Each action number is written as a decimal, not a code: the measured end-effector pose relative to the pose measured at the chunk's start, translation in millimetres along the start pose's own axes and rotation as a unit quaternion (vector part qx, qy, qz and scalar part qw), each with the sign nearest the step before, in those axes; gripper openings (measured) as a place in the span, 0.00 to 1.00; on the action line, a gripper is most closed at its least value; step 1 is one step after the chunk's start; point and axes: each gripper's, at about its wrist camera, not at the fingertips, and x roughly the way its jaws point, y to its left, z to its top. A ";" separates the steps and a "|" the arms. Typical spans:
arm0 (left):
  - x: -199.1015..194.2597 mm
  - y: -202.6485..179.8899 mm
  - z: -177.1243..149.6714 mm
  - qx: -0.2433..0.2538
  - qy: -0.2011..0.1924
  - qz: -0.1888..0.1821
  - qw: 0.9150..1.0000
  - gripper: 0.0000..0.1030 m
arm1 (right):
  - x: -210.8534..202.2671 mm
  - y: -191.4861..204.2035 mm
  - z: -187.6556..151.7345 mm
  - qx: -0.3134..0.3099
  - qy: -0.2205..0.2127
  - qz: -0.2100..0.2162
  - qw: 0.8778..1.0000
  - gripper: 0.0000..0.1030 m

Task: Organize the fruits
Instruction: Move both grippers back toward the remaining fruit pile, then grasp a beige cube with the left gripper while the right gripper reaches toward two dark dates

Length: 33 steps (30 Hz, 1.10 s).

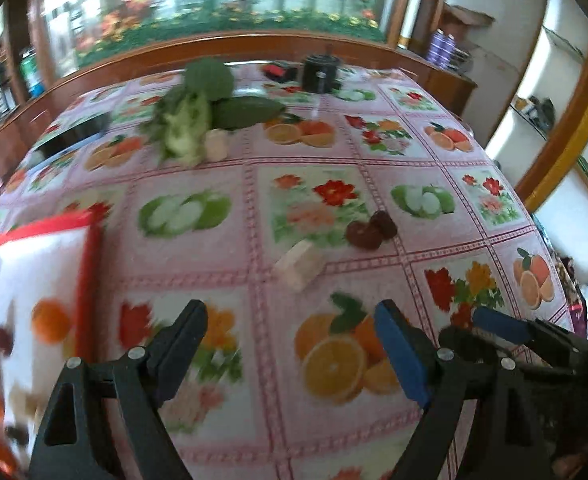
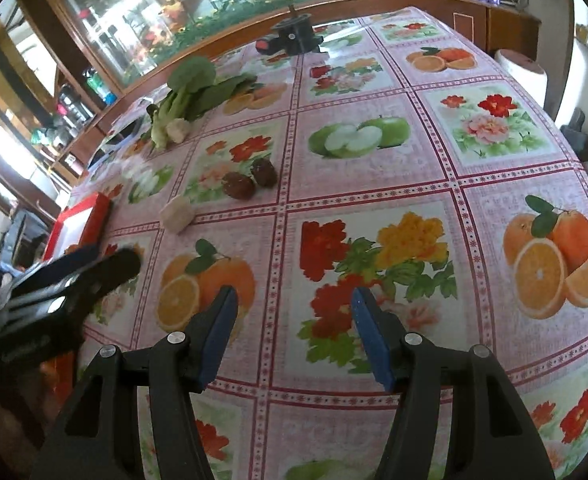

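Two dark red dates (image 1: 369,230) (image 2: 250,182) lie mid-table beside a pale beige chunk (image 1: 299,265) (image 2: 177,213). A red-rimmed white tray (image 1: 38,280) (image 2: 78,220) at the left holds blurred fruit, among them an orange (image 1: 50,320) and dark red pieces. My left gripper (image 1: 292,312) is open and empty above the cloth, short of the chunk. My right gripper (image 2: 294,296) is open and empty, nearer the table's front; it also shows at the lower right of the left wrist view (image 1: 501,328).
Green leafy vegetables (image 1: 198,112) (image 2: 190,88) and a pale ginger-like piece (image 1: 217,144) lie at the back left. A black device (image 1: 319,72) (image 2: 294,34) stands at the far edge. The tablecloth (image 1: 433,216) bears printed fruit and flowers. Wooden cabinets ring the room.
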 end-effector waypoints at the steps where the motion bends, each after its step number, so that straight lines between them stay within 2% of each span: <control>1: 6.4 -1.7 2.9 0.007 0.005 -0.002 1.000 0.85 | -0.2 -1.2 0.8 0.000 0.000 0.002 1.000 0.58; 5: 31.2 -1.9 11.2 0.015 0.023 0.006 1.000 0.83 | -1.5 -9.0 8.0 -0.001 -0.006 0.004 1.000 0.58; 7: 38.4 1.5 13.0 0.009 0.028 -0.007 1.000 0.66 | -0.8 -12.2 14.5 -0.002 -0.011 0.003 1.000 0.58; 8: 39.1 0.7 13.9 0.013 0.022 -0.002 1.000 0.65 | 0.2 -13.8 18.0 -0.003 -0.012 0.003 1.000 0.58; 10: 39.9 -2.3 14.6 0.029 0.014 0.003 0.999 0.43 | 3.8 -16.0 26.8 -0.004 -0.018 0.004 1.000 0.58; 12: 38.6 -1.9 13.9 0.037 0.011 0.005 0.999 0.34 | 10.1 -14.8 34.0 -0.012 -0.020 0.009 1.000 0.58; 18: 29.1 10.4 3.4 -0.003 0.014 -0.021 1.000 0.34 | 34.1 9.0 43.5 -0.078 -0.026 0.018 0.996 0.58; 24: 17.9 17.7 -12.7 -0.035 0.022 -0.042 0.998 0.35 | 50.0 26.2 54.0 -0.107 -0.033 0.043 0.993 0.58; 27: 13.6 21.9 -19.4 -0.053 0.024 -0.052 0.997 0.35 | 55.4 29.3 59.9 -0.114 -0.024 0.078 0.990 0.58; 30: 9.6 24.9 -25.6 -0.061 0.025 -0.058 0.996 0.35 | 52.6 31.6 56.7 -0.130 0.007 0.135 0.982 0.57; 32: 8.0 26.9 -28.4 -0.067 0.024 -0.059 0.996 0.35 | 49.1 35.5 51.2 -0.154 0.010 0.135 0.979 0.57; 33: 7.3 27.9 -29.6 -0.071 0.023 -0.059 0.995 0.35 | 48.9 37.7 49.3 -0.166 0.008 0.121 0.979 0.57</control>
